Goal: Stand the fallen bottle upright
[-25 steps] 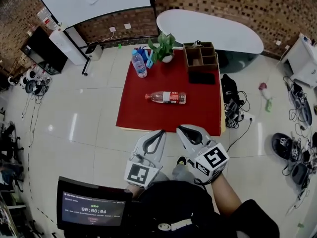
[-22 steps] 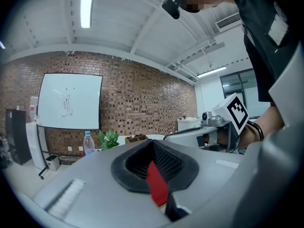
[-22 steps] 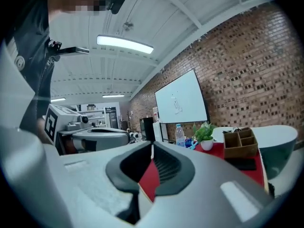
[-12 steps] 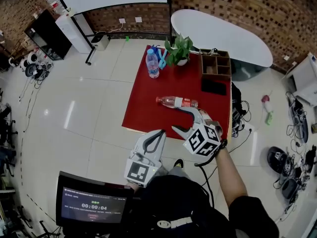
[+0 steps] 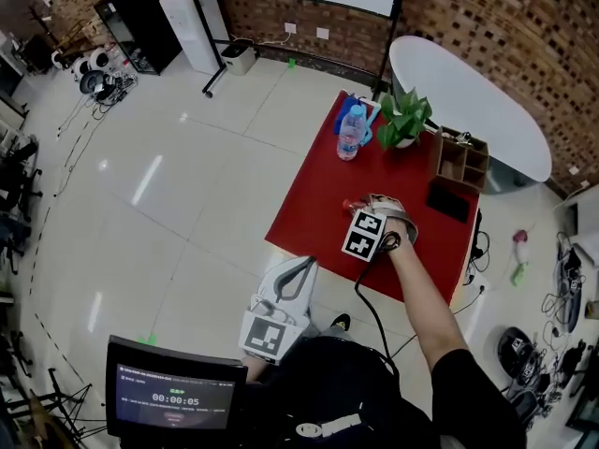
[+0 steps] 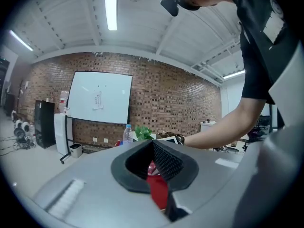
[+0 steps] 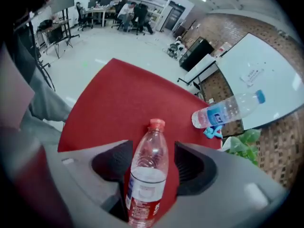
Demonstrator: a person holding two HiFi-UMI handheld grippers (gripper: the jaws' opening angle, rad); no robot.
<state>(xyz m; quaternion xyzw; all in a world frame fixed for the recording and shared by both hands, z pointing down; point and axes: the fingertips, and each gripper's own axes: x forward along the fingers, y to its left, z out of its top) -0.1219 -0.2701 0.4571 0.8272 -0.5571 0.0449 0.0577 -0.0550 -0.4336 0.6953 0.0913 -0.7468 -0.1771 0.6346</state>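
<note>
The fallen bottle [image 7: 147,175], clear with a red cap and red label, lies on the red table [image 7: 118,99]. My right gripper [image 7: 149,161] points steeply down over it. Its jaws are opening, one on each side of the bottle's body, and the pads do not press on it. In the head view my right gripper [image 5: 376,201] covers most of the bottle [image 5: 349,206]; only the cap end shows. My left gripper [image 5: 303,264] hangs near the person's body, off the table's near edge, with its jaws together and nothing in them.
An upright blue-labelled bottle [image 5: 350,135], a blue object and a potted plant [image 5: 408,120] stand at the table's far edge. A wooden compartment box [image 5: 460,159] and a black flat item [image 5: 449,202] sit at the right. A white oval table [image 5: 487,110] lies beyond.
My right gripper has swung forward and down from near the body to over the bottle, rolled, and opened its jaws around it. The left gripper shifted a little.
</note>
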